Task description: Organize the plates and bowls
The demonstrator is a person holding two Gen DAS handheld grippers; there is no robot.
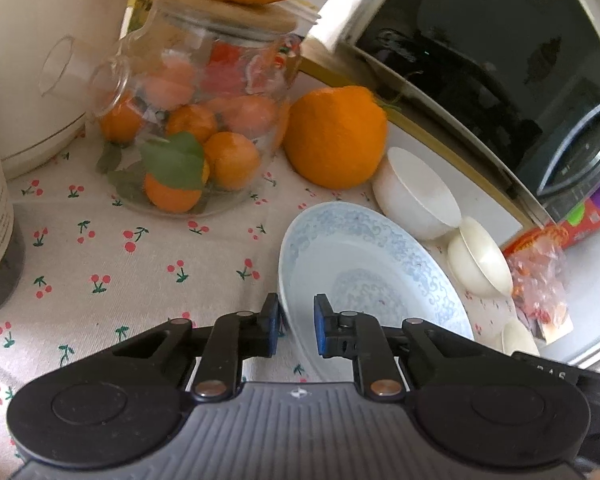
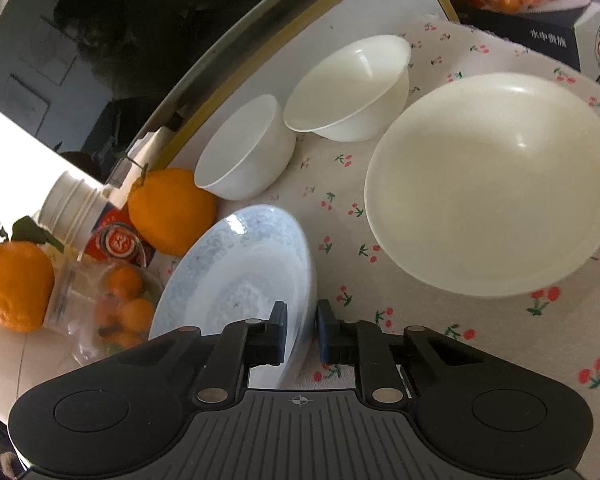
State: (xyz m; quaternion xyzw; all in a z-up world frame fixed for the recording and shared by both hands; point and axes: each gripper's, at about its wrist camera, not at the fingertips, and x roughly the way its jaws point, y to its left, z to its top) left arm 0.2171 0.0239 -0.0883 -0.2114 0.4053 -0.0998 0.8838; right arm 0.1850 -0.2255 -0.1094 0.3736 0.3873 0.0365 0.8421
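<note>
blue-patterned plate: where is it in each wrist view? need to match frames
Left wrist: blue-patterned plate sits lower centre-right, its near-left rim between the left hand-held gripper fingers.
Right wrist: plate lower centre-left, its right rim between the right hand-held gripper fingers.
Shared landmark: the large orange just beyond the plate.

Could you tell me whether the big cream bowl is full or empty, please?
Empty. The right wrist view looks straight into the big cream bowl, and its bare, glossy inside shows nothing but light reflections.

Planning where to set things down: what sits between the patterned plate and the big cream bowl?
Only bare cherry-print tablecloth separates the plate from the big bowl; the right wrist view shows it.
</note>
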